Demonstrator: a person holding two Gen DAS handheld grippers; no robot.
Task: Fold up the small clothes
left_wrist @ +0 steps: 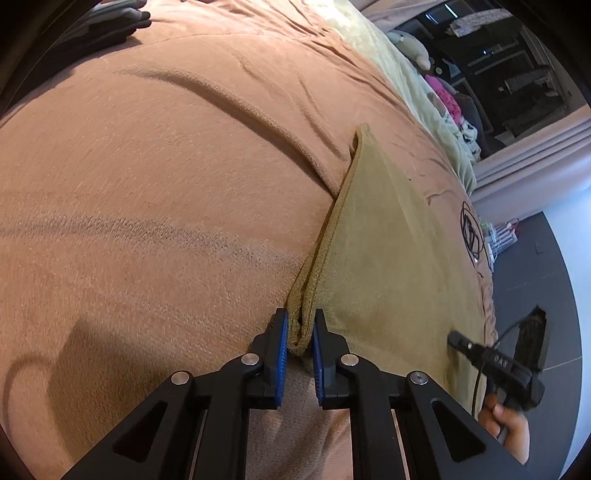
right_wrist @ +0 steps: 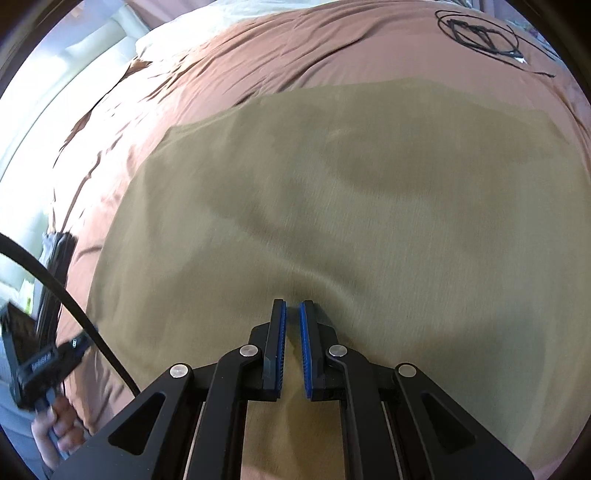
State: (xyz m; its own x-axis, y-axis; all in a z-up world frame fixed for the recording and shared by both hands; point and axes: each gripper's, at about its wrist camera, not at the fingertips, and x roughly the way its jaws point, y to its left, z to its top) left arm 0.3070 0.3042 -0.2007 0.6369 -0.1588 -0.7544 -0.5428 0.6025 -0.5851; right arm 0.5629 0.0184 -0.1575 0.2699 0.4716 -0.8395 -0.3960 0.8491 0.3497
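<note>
An olive-green cloth (left_wrist: 384, 251) lies spread on the brown bed cover (left_wrist: 166, 166). In the left wrist view my left gripper (left_wrist: 300, 332) is shut on the cloth's doubled left edge, which bunches up between the blue pads (left_wrist: 282, 347). The right gripper (left_wrist: 452, 338) rests its tip on the cloth at the right, held by a hand (left_wrist: 506, 424). In the blurred right wrist view the right gripper (right_wrist: 291, 306) stands shut over the wide cloth (right_wrist: 332, 184). A crease runs toward its tips; I cannot tell if any cloth is pinched.
A coiled black cable (right_wrist: 476, 31) lies on the cover beyond the cloth. A pale green blanket (left_wrist: 406, 85) lies on the far side of the bed, and dark garments (left_wrist: 114, 18) lie at the top left. The bed's edge and a dark floor (left_wrist: 554, 314) are at the right.
</note>
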